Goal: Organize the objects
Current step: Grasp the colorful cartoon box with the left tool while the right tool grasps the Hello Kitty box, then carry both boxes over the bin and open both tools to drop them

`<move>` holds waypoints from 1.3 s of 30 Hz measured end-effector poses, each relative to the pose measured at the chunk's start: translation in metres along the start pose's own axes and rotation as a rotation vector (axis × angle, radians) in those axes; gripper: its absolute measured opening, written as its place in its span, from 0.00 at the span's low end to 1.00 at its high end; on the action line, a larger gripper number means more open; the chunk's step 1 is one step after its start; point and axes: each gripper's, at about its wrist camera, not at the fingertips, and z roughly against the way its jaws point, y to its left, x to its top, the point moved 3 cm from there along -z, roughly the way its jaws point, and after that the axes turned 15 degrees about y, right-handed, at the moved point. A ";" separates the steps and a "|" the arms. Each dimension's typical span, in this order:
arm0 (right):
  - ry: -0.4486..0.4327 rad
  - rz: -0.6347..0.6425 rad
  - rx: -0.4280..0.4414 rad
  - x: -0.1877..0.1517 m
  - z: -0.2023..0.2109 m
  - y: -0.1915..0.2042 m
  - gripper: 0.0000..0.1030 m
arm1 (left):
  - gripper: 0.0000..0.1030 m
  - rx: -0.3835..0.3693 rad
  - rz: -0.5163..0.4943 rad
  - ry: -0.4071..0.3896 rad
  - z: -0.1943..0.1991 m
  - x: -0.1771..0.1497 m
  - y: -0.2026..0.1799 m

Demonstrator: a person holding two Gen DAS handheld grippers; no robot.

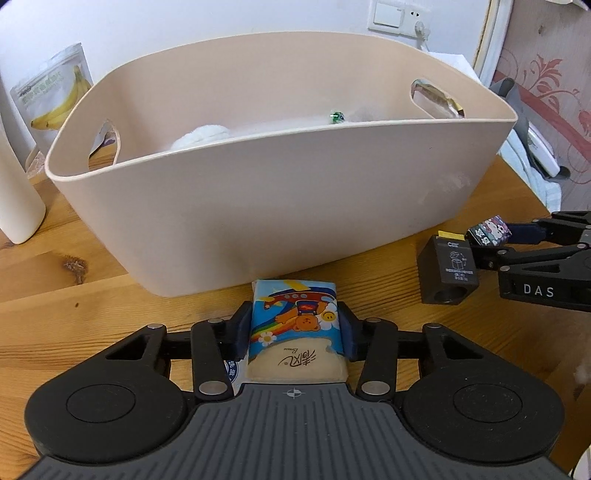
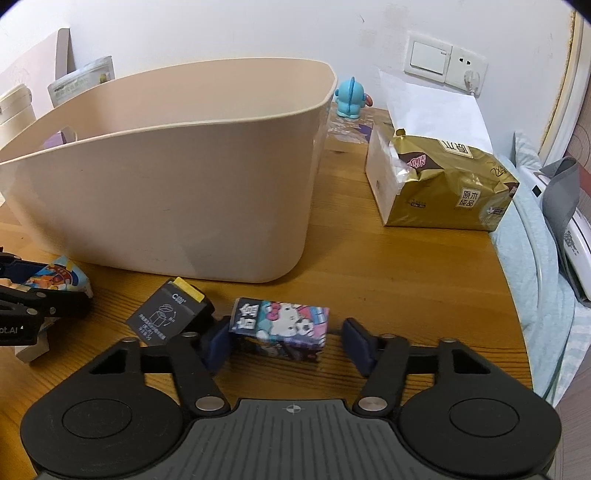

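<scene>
Now two hand-held grippers: left (image 1: 295, 325) pinching one tissue packet (image 1: 295, 325), right (image 2: 284, 341) spread around one cartoon box (image 2: 280, 328)

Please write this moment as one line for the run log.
left tongs: closed on tissue pack | right tongs: open around cartoon box, right pad apart | beige bin: behind both | black box: on table

Both views are evenly and softly lit, bright enough to read print on packaging. The white wall (image 1: 221, 18) is slightly bluish. Shadows are faint, only a soft dark band under the bin (image 1: 280, 206). Fisheye bending curves the table (image 2: 424, 280) edge and darkens the corners. Focus is sharp centrally, softer toward the edges.
</scene>
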 end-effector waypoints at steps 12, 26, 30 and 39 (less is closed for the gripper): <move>-0.009 -0.008 -0.010 -0.011 0.019 0.003 0.49 | 0.45 -0.011 0.013 -0.067 0.025 -0.010 0.008; -0.123 0.014 -0.035 -0.017 0.076 0.016 0.49 | 0.45 0.005 0.021 -0.180 0.075 -0.026 0.019; -0.168 0.016 -0.036 -0.015 0.093 0.020 0.49 | 0.45 0.019 0.027 -0.220 0.091 -0.026 0.023; -0.260 0.030 -0.039 0.000 0.124 0.029 0.49 | 0.45 0.025 0.039 -0.302 0.121 -0.016 0.027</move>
